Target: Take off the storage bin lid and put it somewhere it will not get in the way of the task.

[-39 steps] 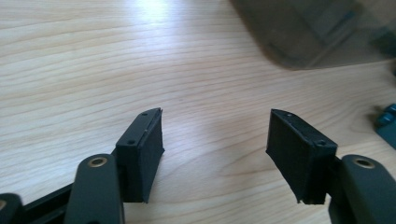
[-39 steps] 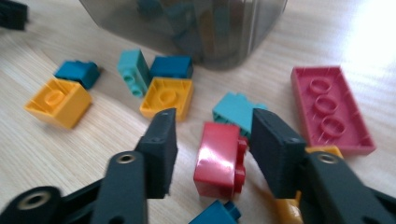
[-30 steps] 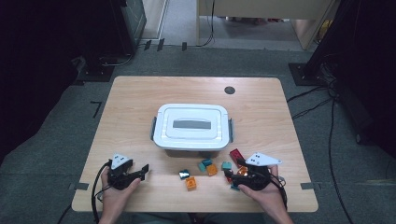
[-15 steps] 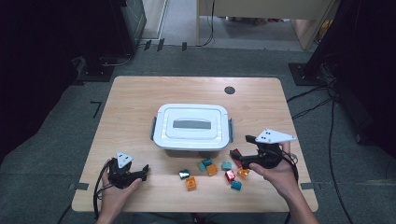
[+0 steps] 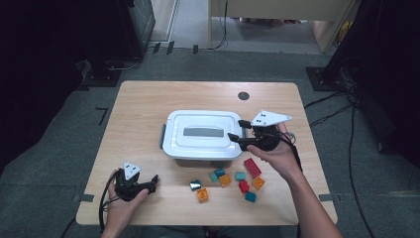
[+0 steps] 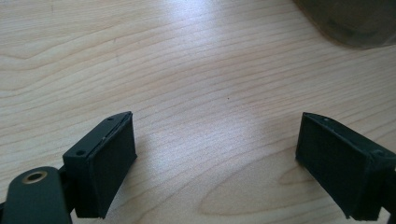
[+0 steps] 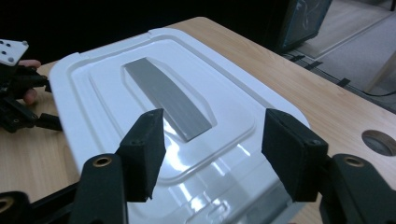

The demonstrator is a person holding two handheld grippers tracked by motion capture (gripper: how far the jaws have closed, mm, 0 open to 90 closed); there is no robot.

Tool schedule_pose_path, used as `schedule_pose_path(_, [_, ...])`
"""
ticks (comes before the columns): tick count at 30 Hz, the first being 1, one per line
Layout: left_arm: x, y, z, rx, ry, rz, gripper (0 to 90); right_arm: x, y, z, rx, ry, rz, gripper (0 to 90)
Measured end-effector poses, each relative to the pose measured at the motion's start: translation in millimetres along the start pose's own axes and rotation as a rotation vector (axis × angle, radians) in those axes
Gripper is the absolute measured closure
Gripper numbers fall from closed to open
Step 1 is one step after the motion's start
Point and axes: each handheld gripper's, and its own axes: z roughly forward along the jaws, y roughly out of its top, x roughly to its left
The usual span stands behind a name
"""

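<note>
A white lidded box [image 5: 200,134] sits mid-table, with a grey inset strip [image 7: 168,95] along its lid [image 7: 93,93]. My right gripper [image 5: 236,129] hovers over the lid's right end. Its jaws [image 7: 215,158] are open and have just been closing, with nothing between them. My left gripper [image 5: 151,183] rests low at the table's front left. It is open over bare wood [image 6: 215,163], its jaws a little wider than a second ago, and it holds nothing. Several small coloured blocks [image 5: 228,181] lie in front of the box.
A red brick [image 5: 252,167] lies nearest my right wrist. A dark round hole [image 5: 243,95] marks the table's far right. The box's corner [image 6: 355,23] shows ahead of my left gripper. That left gripper [image 7: 14,93] is also seen beyond the box.
My right gripper has lifted from the blocks and moved away from me, up to the box's right end. The left hand has stayed where it was.
</note>
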Motion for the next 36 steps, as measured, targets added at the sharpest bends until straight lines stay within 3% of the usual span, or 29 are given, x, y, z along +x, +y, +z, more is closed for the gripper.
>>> schedule_pose_path(2, [0.0,0.0,0.0,0.000,0.000,0.000,11.7,-6.6,1.6,13.0,0.028,0.013,0.000,45.2])
schedule_pose_path(9, [-0.1,0.0,-0.1,0.001,-0.001,0.000,11.7,-12.9,6.7,33.6,0.088,0.063,-0.017,50.2])
schedule_pose_path(13, [-0.4,-0.3,-0.4,0.001,0.000,0.000,12.0,-12.8,13.1,42.8,0.092,0.116,-0.052,52.4])
schedule_pose_path(15, [-0.5,-0.3,-0.4,0.001,0.000,0.000,12.0,-12.6,16.1,47.5,0.107,0.136,-0.091,54.5])
schedule_pose_path(19, [-0.5,-0.4,-0.5,0.000,0.000,0.000,12.1,-14.4,21.7,54.6,0.115,0.171,-0.116,57.3])
schedule_pose_path(26, [-1.0,-1.2,-1.4,-0.001,-0.003,0.002,12.9,-12.4,28.8,71.7,0.127,0.304,-0.127,58.8])
schedule_pose_path(29, [-1.1,-1.4,-1.6,-0.001,-0.003,0.003,13.0,-6.7,30.0,79.1,0.153,0.337,-0.167,58.9])
schedule_pose_path(32, [-1.2,-1.4,-1.7,-0.001,-0.003,0.003,13.0,-1.7,34.2,86.9,0.179,0.335,-0.209,58.8])
schedule_pose_path(36, [-1.3,-1.6,-1.8,-0.001,-0.003,0.003,13.0,1.7,39.6,95.0,0.203,0.336,-0.229,59.1])
